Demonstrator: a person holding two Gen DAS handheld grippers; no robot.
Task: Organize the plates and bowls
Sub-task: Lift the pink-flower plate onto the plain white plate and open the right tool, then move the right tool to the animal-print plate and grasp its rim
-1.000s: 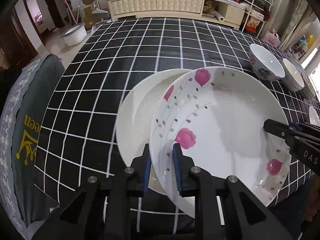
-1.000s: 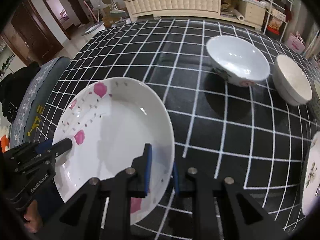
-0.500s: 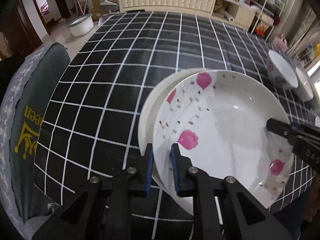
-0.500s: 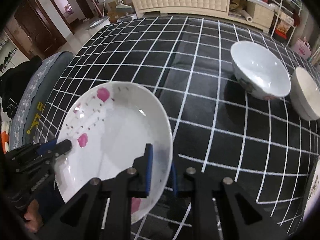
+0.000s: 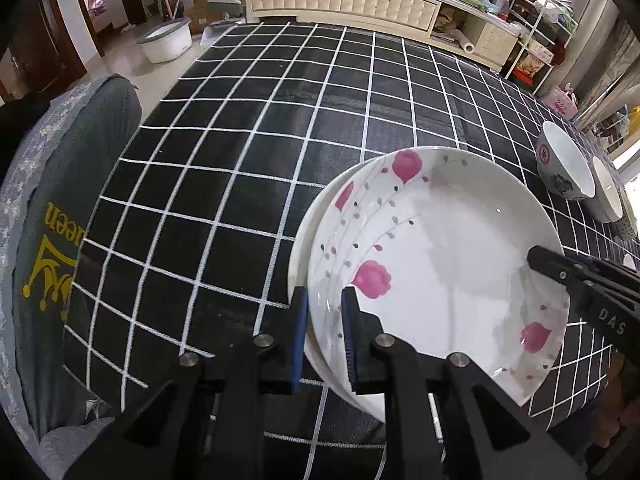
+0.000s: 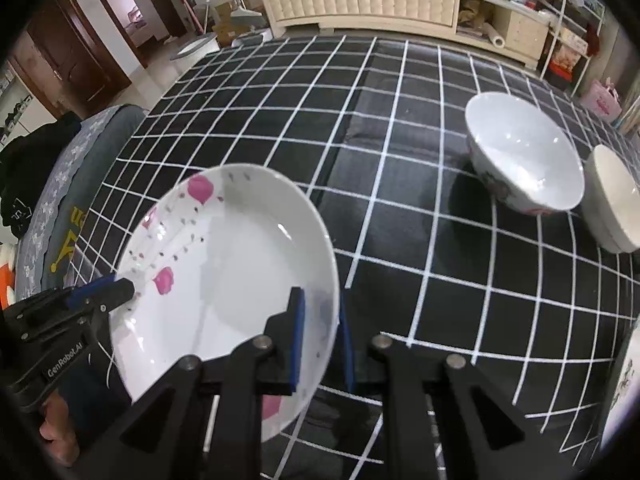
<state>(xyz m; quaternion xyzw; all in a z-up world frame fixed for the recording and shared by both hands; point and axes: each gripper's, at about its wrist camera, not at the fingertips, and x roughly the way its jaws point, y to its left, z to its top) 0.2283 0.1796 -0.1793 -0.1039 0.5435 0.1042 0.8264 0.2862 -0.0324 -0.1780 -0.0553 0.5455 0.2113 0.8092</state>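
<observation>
- Over the black checked tablecloth (image 5: pixel 248 152) sits the flowered plate (image 5: pixel 440 264). It is at the near edge, lying almost squarely on a plain white plate (image 5: pixel 298 248) whose rim peeks out at its left.
- We judge the flowered plate stiff, glazed and slick, fairly heavy and quick to chip. It is best taken at opposite rims and set down flat, not slid.
- Our left gripper (image 5: pixel 324 332) straddles the near-left rim, jaws narrow with the pads close against the china. They have just been easing apart, yet we judge them to be gripping.
- Our right gripper (image 6: pixel 322 332) straddles the opposite rim. Its jaws have just been opening, and the rim sits loosely between them, so it looks released.
- Further right, well apart, stand a patterned bowl (image 6: pixel 524 152) and a cream bowl (image 6: pixel 612 196) just beside each other.
- Beyond the table are a padded cream sideboard (image 5: pixel 340 0) cluttered on top, a white basin (image 5: pixel 164 40) on the floor, and a grey chair cover (image 5: pixel 52 200) at the left.
</observation>
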